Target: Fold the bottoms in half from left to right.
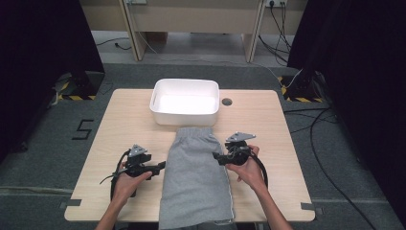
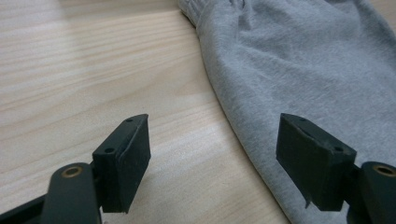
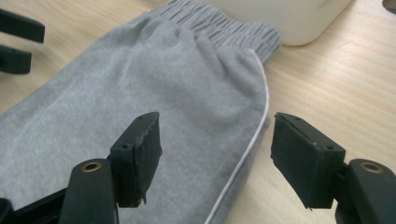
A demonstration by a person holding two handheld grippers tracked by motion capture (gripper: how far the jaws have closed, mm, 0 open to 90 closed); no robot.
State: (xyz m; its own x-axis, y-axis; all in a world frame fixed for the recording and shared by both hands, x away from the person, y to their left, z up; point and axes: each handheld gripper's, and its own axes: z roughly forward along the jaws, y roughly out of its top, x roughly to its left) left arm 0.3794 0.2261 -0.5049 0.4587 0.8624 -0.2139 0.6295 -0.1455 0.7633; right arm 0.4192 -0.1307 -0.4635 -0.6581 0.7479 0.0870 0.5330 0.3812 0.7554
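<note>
Both grippers, left gripper (image 2: pixel 212 158) and right gripper (image 3: pixel 215 158), gape wide beside the grey trousers (image 1: pixel 196 177); the right gripper view alone reveals white piping (image 3: pixel 261 116) at 3 o'clock.

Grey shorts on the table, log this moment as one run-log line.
grey shorts: flat, waistband toward white bin | left hand-held gripper: open, astride shorts' edge | right hand-held gripper: open, over white-piped edge | grasp: none

Grey trousers (image 1: pixel 196 177) (white piping along one seam); white tub (image 1: pixel 185 102); light wood-grain table (image 1: pixel 119 120); black grippers, left (image 1: pixel 160 166) and right (image 1: pixel 216 157).
</note>
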